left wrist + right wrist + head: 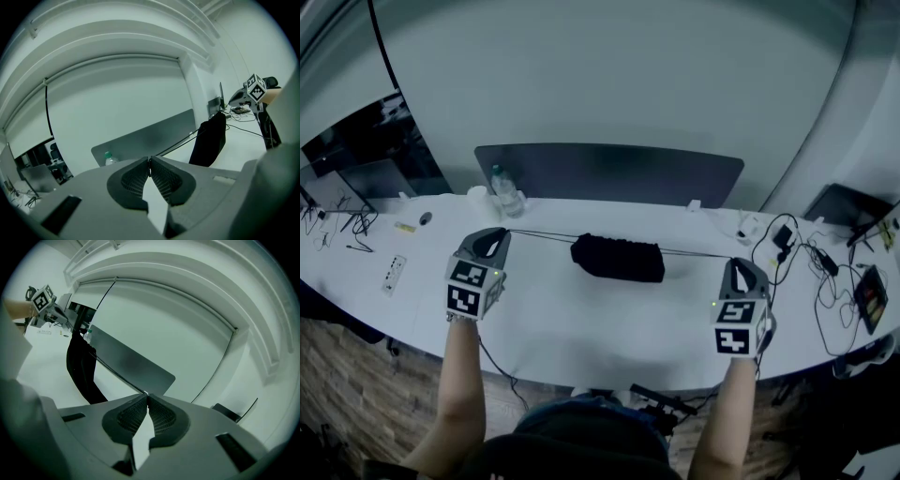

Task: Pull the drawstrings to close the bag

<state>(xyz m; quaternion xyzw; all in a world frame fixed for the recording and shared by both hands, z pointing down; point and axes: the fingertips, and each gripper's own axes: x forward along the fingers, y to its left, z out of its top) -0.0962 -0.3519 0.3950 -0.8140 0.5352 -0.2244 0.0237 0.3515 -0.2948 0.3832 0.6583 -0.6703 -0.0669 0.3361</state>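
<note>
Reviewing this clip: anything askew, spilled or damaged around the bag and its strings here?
Nothing stands out. The black bag lies level; its left drawstring runs taut into the left tool, its right drawstring into the right tool, both shut on them. No spill or tear shows.

Black soft fabric drawstring bag [617, 258] lying lengthwise in the middle of the white surface [581, 328], cloth bunched into folds along the top. Thin black cord drawstrings stretched taut and nearly level from its far edge. Left drawstring [539, 232] pinched between closed fingers of the left gripper [502, 232], right drawstring [694, 251] likewise in the right gripper [736, 262].
</note>
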